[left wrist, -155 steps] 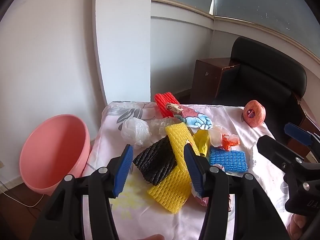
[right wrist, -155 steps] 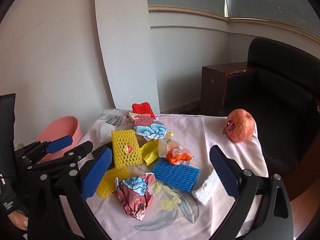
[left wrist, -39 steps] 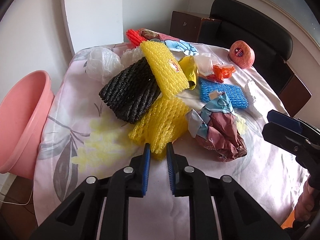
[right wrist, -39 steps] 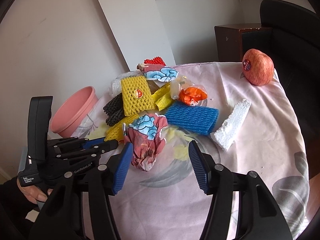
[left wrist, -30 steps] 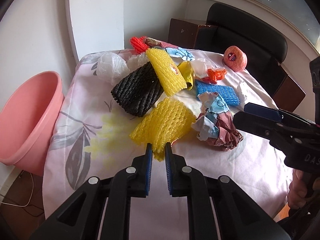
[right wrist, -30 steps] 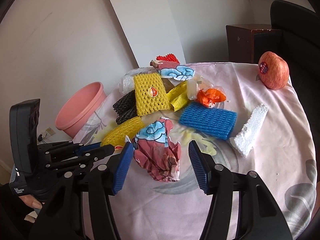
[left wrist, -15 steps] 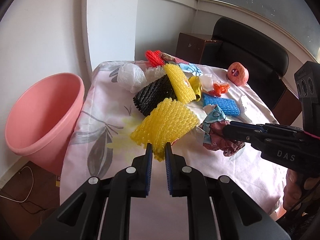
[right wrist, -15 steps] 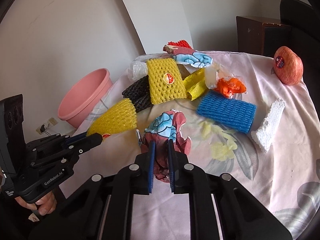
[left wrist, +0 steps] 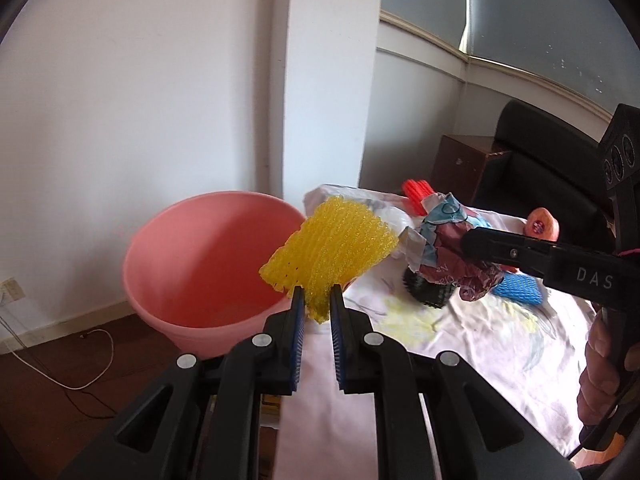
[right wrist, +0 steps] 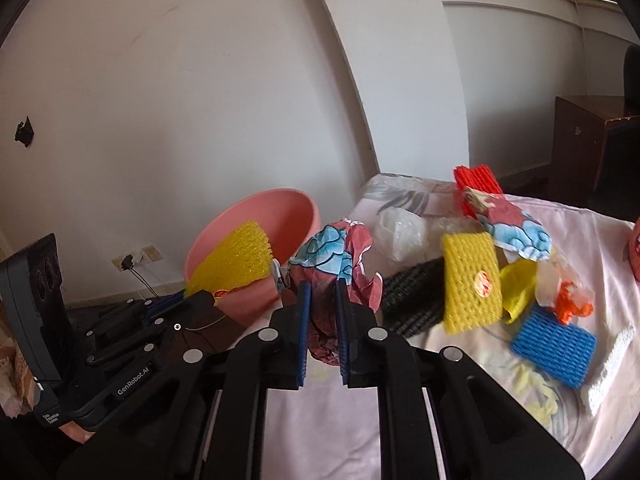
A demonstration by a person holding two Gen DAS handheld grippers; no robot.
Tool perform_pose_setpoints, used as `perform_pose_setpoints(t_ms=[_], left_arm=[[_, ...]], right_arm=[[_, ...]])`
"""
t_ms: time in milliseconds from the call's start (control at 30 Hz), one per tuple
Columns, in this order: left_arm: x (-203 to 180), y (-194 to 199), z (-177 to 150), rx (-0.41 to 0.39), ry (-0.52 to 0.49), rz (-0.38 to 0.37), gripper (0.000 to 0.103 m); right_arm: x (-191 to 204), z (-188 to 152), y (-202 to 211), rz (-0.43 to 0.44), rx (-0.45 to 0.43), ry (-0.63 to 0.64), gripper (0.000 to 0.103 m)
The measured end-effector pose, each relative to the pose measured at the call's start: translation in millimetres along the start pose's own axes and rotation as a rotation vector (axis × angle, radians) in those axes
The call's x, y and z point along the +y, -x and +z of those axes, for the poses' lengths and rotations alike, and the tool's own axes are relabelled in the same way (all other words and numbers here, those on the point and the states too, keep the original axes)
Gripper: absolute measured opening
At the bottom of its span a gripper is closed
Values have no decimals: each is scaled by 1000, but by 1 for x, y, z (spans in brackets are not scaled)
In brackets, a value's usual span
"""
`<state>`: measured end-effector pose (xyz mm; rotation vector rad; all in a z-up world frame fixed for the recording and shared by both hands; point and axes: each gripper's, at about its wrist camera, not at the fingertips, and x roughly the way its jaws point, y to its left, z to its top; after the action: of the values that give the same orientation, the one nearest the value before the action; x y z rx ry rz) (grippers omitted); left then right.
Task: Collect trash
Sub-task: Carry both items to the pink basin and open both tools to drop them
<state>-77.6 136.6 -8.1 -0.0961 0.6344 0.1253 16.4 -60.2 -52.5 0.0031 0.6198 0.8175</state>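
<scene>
1. Trash is held in both grippers. The left gripper is clamped on the yellow foam net, by the edge of the pink bucket. The right gripper is clamped on the crumpled wrapper, up off the table.
2. The net is pinched by one corner. It could slip out and miss the bucket.
3. The wrapper is not near the bucket. Let go now, it may land on the table or floor.
4. The bucket's bottom is partly hidden. The wrapper hides some trash behind it.
</scene>
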Motion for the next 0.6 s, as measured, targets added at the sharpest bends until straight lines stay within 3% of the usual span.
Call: perform_pose_setpoints(t_ms=[333, 600], left_arm=[[60, -25, 12, 38, 77, 173, 12], [77, -57, 6, 132, 80, 223, 12]], right_arm=[[37, 37, -81, 141, 50, -38, 13], [42, 34, -129, 129, 128, -64, 13]])
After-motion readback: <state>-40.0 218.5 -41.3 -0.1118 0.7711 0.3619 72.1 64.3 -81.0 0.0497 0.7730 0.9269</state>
